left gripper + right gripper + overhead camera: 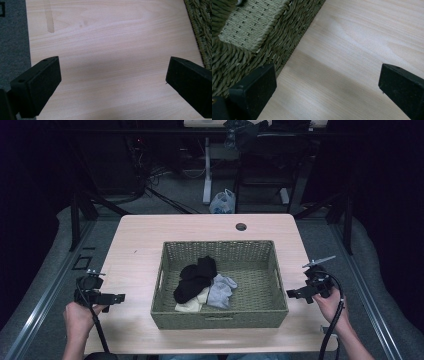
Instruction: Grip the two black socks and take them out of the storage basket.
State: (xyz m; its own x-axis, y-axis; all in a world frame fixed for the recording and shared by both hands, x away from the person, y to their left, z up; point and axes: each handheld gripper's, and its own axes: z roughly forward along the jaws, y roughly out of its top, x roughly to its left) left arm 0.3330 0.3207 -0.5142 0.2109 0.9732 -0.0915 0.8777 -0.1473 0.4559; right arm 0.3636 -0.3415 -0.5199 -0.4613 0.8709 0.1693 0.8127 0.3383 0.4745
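- Dim room, cables and a white plastic bag (222, 201) on grey floor behind a pale wooden worktop (140, 237).
- Green woven rectangular basket (218, 319) sits mid-worktop, holding black sock (195, 279), grey sock (222, 290) and cream sock (191, 305).
- Left gripper (121, 298) and right gripper (290, 293) flank it, jaws wide, empty.
- Judged: nothing begun; next, reach in for a sock.

A dim lab or recording studio: the pale rounded wooden surface (150, 232) with a cable hole stands on grey carpet (55, 270), ringed by black metal frame struts (75, 220), with tangled cables (145, 172) and a white desk leg (206, 170) behind.
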